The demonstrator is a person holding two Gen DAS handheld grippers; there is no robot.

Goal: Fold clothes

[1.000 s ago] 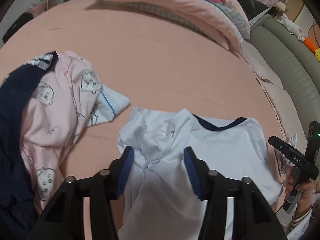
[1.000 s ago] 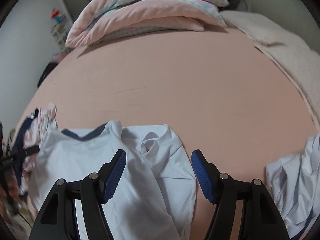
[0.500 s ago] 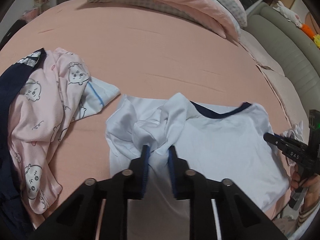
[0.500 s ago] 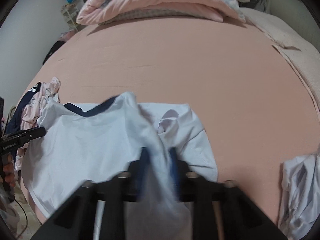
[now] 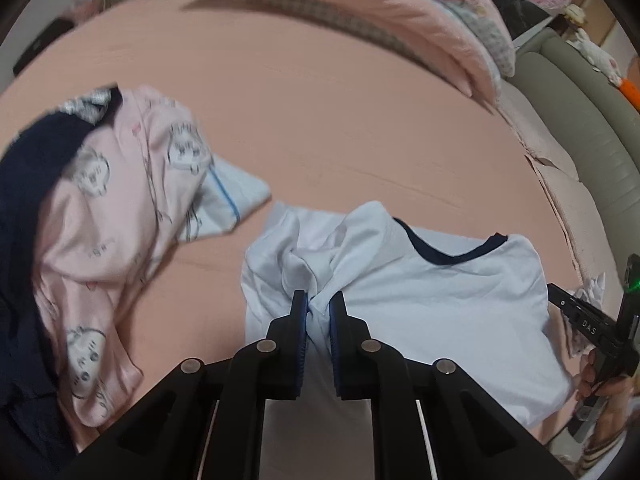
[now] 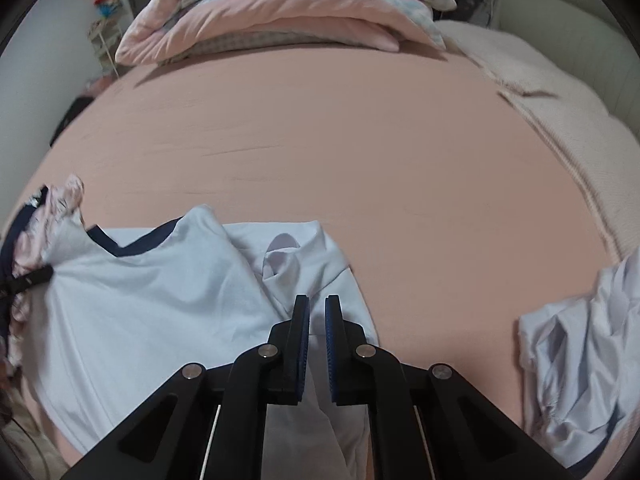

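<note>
Folding has barely begun: white T-shirt with navy collar (image 5: 432,300) lies unfolded at the bed's near edge, left gripper (image 5: 319,312) and right gripper (image 6: 317,316) jaws just closed, pinching its bunched sleeves; other garments wait.

So there's two hand-held grippers, left (image 5: 319,307) and right (image 6: 317,310), one white T-shirt (image 5: 420,300), one pink cartoon-print garment (image 5: 120,216), one navy piece (image 5: 24,184), one crumpled white garment (image 6: 580,364), one folded duvet (image 6: 280,12).
</note>
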